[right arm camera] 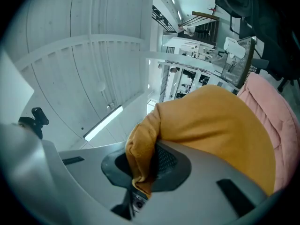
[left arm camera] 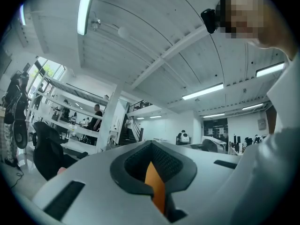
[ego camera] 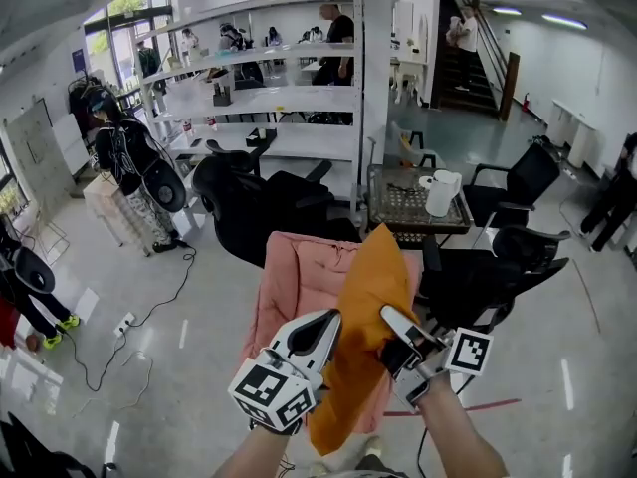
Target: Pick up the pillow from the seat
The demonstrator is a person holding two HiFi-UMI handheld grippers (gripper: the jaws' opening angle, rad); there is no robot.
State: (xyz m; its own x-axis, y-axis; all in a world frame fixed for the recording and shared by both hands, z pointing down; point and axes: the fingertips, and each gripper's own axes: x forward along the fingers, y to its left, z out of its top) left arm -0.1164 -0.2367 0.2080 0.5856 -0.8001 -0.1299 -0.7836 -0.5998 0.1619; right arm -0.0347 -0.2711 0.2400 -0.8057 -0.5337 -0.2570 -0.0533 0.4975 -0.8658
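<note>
An orange pillow [ego camera: 366, 337] hangs upright in the air in the head view, in front of a seat covered with a pink padded cushion [ego camera: 299, 282]. My right gripper [ego camera: 395, 325] is shut on the pillow's right edge. In the right gripper view the orange fabric [right arm camera: 211, 125] is bunched between that gripper's [right arm camera: 143, 168] jaws, with the pink cushion [right arm camera: 276, 121] behind. My left gripper [ego camera: 326, 329] meets the pillow's left edge. In the left gripper view a thin sliver of orange fabric [left arm camera: 154, 184] is pinched between its closed jaws [left arm camera: 152, 172].
Black office chairs stand behind the seat [ego camera: 249, 202] and to its right [ego camera: 478, 277]. A small mesh-top table [ego camera: 398, 212] carries a white jug [ego camera: 441, 192]. Long white shelves [ego camera: 269, 98] fill the back. A cable [ego camera: 139, 317] trails over the floor at left. People stand around.
</note>
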